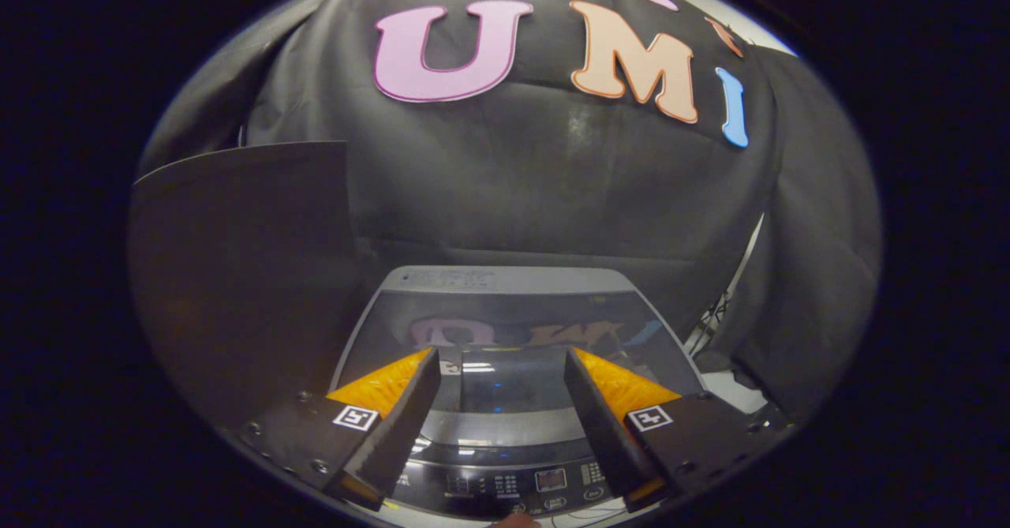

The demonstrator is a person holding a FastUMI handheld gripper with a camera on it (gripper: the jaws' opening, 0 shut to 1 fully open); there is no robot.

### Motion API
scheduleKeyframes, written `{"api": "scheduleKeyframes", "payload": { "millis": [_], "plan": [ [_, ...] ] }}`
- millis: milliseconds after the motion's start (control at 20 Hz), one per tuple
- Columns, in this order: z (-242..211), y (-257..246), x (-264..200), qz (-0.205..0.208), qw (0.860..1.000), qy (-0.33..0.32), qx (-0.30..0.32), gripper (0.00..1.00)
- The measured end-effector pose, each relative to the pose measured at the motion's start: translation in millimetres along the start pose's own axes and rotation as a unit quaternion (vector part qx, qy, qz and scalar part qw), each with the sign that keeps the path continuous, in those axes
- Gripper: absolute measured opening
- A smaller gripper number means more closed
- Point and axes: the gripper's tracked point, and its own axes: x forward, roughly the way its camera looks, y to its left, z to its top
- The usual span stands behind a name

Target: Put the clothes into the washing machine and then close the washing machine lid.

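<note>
Washer (pixel 505 279) lid (pixel 513 331) shut; gripper (pixel 502 352) open above.

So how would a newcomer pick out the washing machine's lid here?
Below the black cloth wall stands the washing machine, a top-loader. Its lid is the glossy dark panel in a grey frame, shut flat, just beyond the open, empty tool. Unlike the button-covered control panel nearer the tool, it mirrors the wall.
</note>
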Motion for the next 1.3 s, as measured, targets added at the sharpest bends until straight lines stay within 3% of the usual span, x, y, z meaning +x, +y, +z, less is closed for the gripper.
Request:
{"api": "scheduleKeyframes", "payload": {
  "millis": [500,700,900,1100,1300],
  "plan": [
    [-3.7,12.9,-66.9,0.053,0.995,-0.085,-0.015,0.99],
    [-19.9,17.8,-95.1,0.057,0.994,-0.096,-0.006,0.98],
    [-26.5,28.8,-114.4,0.049,0.991,-0.119,-0.040,0.98],
    [-34.4,39.0,-126.4,0.065,0.989,-0.131,-0.016,0.98],
    [-36.7,26.1,-136.7,0.048,0.989,-0.138,0.007,0.97]
  ]
}}
